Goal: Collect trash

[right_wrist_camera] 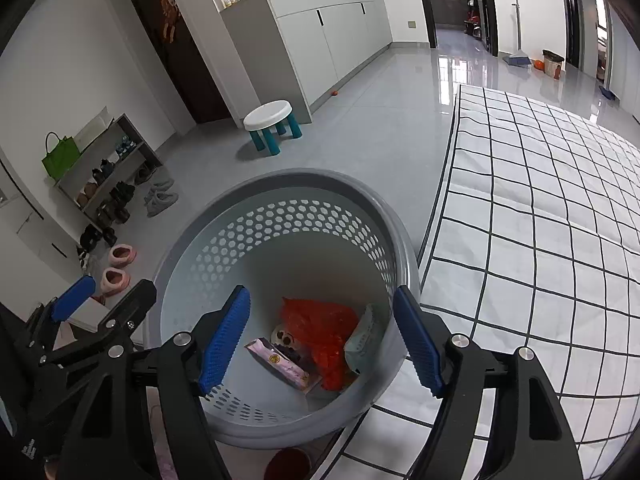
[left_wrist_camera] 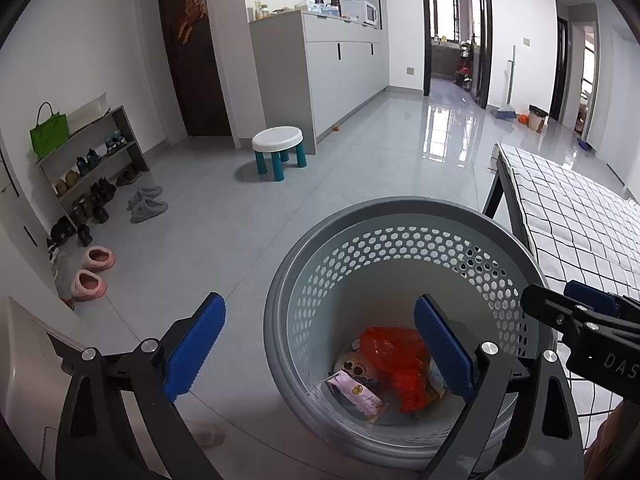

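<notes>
We see both claws, the left gripper (left_wrist_camera: 320,350) and right gripper (right_wrist_camera: 322,338), wide apart with nothing in them. The trash (right_wrist_camera: 320,336) lies in the gray basket (right_wrist_camera: 280,184) just left of the checked bed (right_wrist_camera: 540,220).

bin (right_wrist_camera: 224,216): matt grey perforated plastic, sitting under the gripper | bag (right_wrist_camera: 320,320) inside: showing glossy crinkled red plastic | floor (right_wrist_camera: 400,120) beyond: gleaming glossy tile
</notes>
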A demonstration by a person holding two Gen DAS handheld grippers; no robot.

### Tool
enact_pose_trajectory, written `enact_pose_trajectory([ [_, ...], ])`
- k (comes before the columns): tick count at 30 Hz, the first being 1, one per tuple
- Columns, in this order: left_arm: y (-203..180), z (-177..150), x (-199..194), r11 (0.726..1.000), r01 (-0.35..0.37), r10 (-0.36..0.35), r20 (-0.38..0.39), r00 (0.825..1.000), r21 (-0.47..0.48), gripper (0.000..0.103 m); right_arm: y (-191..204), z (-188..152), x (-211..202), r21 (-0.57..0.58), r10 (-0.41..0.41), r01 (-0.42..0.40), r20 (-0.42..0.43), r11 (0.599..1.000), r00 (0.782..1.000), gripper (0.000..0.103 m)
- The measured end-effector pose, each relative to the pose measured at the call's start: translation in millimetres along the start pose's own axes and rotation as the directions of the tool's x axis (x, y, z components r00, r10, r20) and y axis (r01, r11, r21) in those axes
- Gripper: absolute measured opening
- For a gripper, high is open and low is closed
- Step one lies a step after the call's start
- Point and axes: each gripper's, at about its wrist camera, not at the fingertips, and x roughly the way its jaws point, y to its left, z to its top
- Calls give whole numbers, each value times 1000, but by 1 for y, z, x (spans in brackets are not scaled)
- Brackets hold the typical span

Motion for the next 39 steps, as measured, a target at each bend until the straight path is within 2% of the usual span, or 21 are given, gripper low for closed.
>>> enact_pose_trajectory([
  [22, 4, -1, 7, 1000, -21, 20, -28, 999, -23, 97, 5, -5, 3, -26, -19, 19, -16, 999, 1000, 71],
  [39, 6, 0, 4, 999, -32, 32, -21, 999, -14, 97, 5, -5, 3, -25, -18, 17, -15, 1000, 1000, 71],
])
